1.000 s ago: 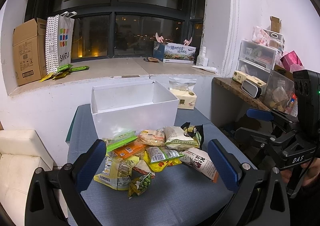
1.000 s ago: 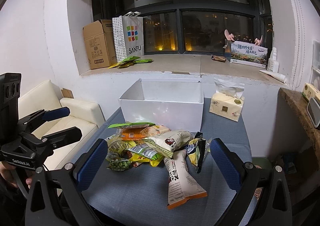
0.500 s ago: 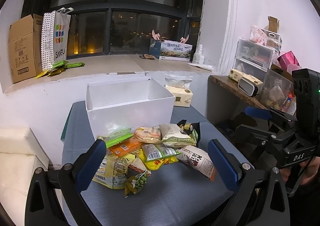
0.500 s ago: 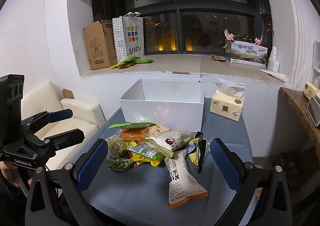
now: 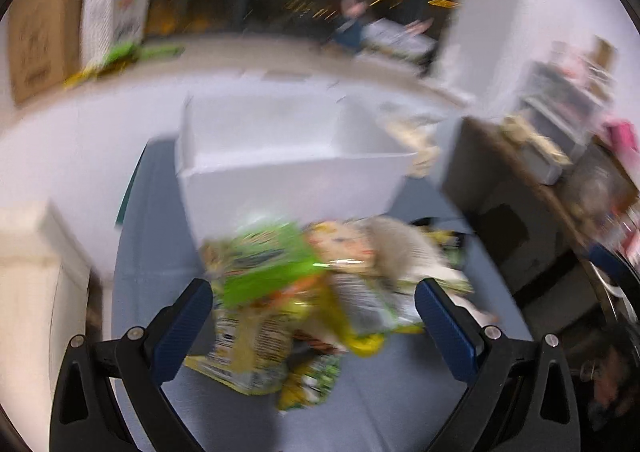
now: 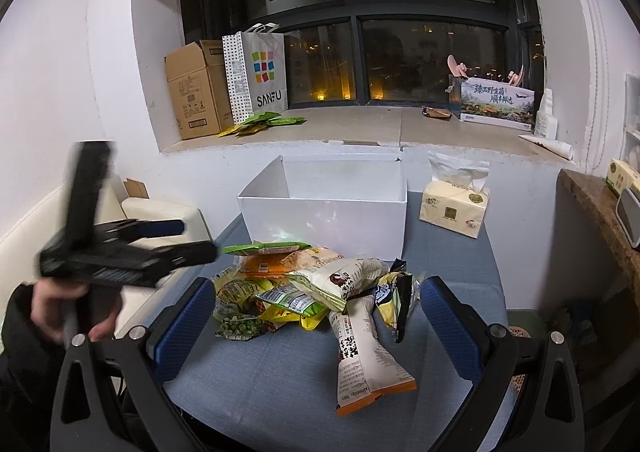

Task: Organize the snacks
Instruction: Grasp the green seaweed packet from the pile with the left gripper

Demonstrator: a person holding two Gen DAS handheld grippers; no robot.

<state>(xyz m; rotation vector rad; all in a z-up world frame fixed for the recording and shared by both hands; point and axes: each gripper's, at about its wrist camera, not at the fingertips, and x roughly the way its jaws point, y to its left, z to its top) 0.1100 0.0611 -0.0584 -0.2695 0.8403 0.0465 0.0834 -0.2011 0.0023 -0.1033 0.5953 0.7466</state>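
A pile of snack packets (image 6: 304,280) lies on the blue-grey table (image 6: 280,384), right in front of an open white box (image 6: 324,216). A long beige packet with an orange end (image 6: 364,356) lies nearest to me. My right gripper (image 6: 316,308) is open, low over the table's near edge, with the pile beyond its fingertips. The left wrist view is smeared by motion. It shows my left gripper (image 5: 312,316) open, with the snack pile (image 5: 304,292) and a green packet (image 5: 264,264) close ahead, and the white box (image 5: 288,180) behind. In the right wrist view a hand holds the left gripper (image 6: 198,240) beside the pile's left edge.
A tissue pack (image 6: 454,208) stands on the table to the right of the box. The window sill behind carries a cardboard box (image 6: 192,88) and a paper shopping bag (image 6: 256,72). A white sofa (image 6: 160,212) lies left, a wooden counter (image 6: 596,204) right.
My left gripper has moved quickly forward and down toward the pile's left side, which blurs its view. The right gripper has hardly moved. Both stay open.
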